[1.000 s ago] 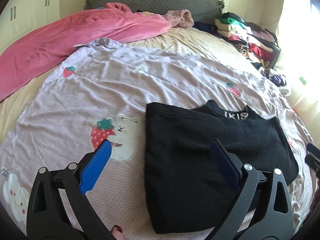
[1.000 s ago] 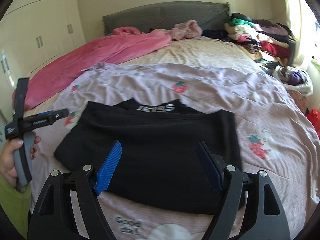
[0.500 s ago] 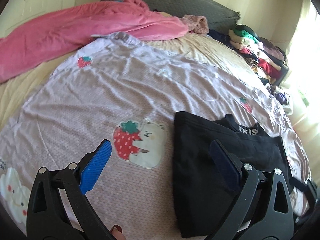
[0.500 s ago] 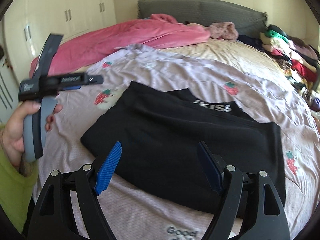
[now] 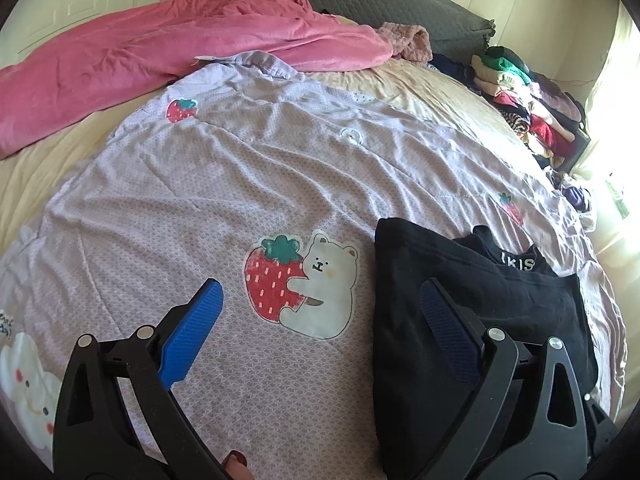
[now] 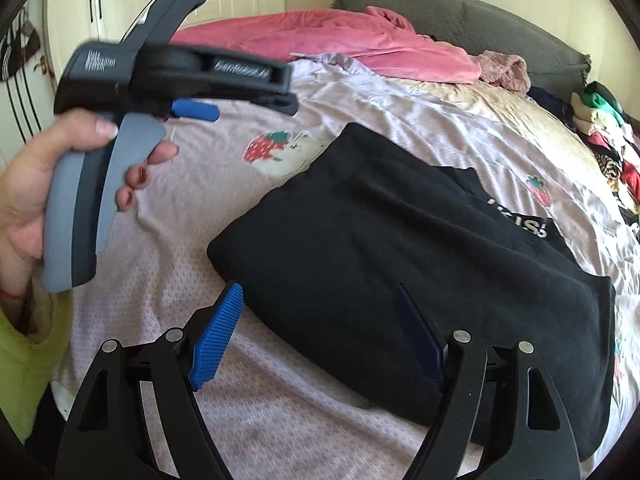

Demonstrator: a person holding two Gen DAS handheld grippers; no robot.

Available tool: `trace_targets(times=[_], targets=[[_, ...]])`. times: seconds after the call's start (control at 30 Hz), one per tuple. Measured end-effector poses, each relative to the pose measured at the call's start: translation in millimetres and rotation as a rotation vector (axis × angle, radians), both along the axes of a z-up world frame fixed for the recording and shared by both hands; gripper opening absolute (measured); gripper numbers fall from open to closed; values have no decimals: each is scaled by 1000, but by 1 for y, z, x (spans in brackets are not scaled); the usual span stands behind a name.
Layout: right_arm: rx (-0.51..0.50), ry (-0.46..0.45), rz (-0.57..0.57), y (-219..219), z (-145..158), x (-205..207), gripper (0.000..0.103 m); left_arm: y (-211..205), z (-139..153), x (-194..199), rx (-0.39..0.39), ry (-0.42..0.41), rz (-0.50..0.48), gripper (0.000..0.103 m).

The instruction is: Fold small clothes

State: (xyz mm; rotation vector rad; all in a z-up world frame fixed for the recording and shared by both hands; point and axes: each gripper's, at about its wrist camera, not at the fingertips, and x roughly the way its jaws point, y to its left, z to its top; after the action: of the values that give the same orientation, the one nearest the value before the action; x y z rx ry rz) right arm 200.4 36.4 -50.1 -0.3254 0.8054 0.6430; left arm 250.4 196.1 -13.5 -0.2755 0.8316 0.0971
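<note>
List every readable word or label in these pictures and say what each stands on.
"IKIS": white letters on the collar band of the black garment; cut off by a fold. The right wrist view shows it partly, ending "ISS".
Printed words on the left gripper's body: blurred, unreadable.
Small label at its rear: blurred, unreadable.
Lettering at the bedspread's edge: cut off, unreadable.

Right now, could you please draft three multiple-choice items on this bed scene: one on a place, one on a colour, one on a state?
1. Where does the black garment lie?
A. on the lilac sheet
B. on the pink blanket
C. on the clothes pile

2. What colour are the tongs' pads?
A. red
B. blue
C. green

3. How do the right tongs stand?
A. shut on the garment
B. shut, empty
C. open, empty

Key: A, the sheet shows all round the garment; B, both pads show blue; C, the pads stand wide apart with nothing pinched between them.
</note>
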Motion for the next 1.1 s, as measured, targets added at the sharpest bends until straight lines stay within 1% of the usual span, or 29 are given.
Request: trace_targets(times=[0.17, 0.3, 0.37, 0.47, 0.53, 0.6, 0.73, 0.87, 1.03, 1.07, 1.1], targets=[[-58, -6, 15, 10, -16, 0, 76, -1, -6, 4, 0, 16, -4, 92], [-115, -46, 25, 17, -26, 2, 76, -3, -11, 9, -13, 30, -16, 92], [-140, -65, 30, 20, -30, 3, 76, -5, -16, 13, -36, 43, -29, 92], [-152, -83, 39, 23, -35, 2, 76, -7, -23, 18, -68, 63, -41, 92], [-159, -95, 44, 24, -37, 3, 77, -6, -29, 21, -107, 72, -51, 92], [-171, -109, 50, 27, -38, 3, 78, -7, -32, 23, -120, 80, -59, 92], [-179, -124, 84, 28, -37, -7, 76, -14, -36, 27, -118, 90, -72, 92], [-261, -212, 106, 38, -45, -14, 76, -21, -35, 29, -114, 83, -95, 92], [-267, -256, 104, 43, -46, -8, 76, -27, -37, 35, -115, 89, -113, 92], [-260, -256, 102, 42, -46, -6, 76, -27, -37, 36, -118, 92, -115, 92], [-250, -255, 101, 40, -45, -4, 69, -28, -39, 38, -125, 97, -119, 92]])
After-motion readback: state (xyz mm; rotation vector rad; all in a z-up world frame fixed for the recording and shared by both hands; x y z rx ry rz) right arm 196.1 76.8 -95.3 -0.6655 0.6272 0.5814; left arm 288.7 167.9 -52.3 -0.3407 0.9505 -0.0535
